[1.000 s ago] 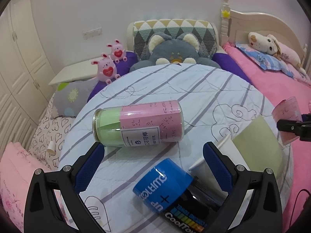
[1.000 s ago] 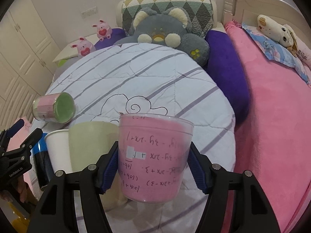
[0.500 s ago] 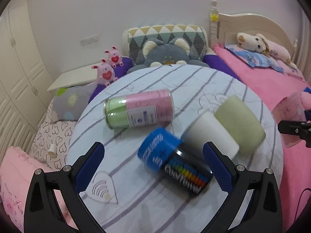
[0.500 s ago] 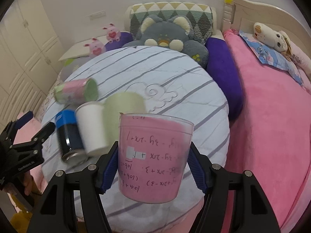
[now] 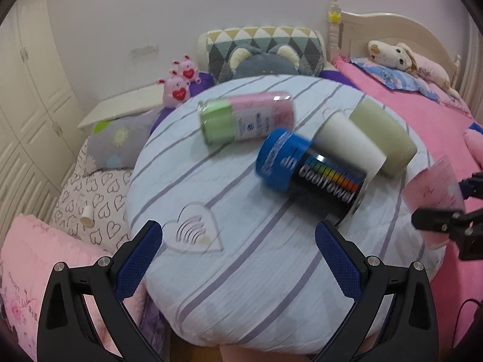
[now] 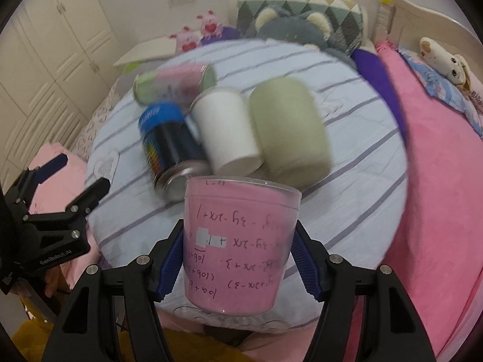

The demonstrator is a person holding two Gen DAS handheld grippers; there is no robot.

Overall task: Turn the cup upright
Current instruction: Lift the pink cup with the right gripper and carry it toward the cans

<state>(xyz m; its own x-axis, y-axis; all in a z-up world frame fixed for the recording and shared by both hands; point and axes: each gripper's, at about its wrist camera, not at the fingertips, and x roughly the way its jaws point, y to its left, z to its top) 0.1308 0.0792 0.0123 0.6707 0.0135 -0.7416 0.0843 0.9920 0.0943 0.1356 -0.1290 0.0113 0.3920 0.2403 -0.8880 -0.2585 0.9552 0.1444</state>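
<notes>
My right gripper is shut on a clear cup with a pink paper lining and handwritten maths. It holds the cup above the near edge of the round striped table, wide rim up, writing upside down. The cup also shows at the right edge of the left wrist view. My left gripper is open and empty over the table's near left part. On the table lie a white cup, a green cup, a blue-black can and a pink-green tube.
A pink bed with plush toys runs along the right. A grey plush bear and patterned pillow sit behind the table. Heart-print and pink cushions lie to the left, by white cupboards.
Both grippers have pulled back and up from the table, so more of it shows. The right gripper still holds the pink cup. The lying items have not moved.
</notes>
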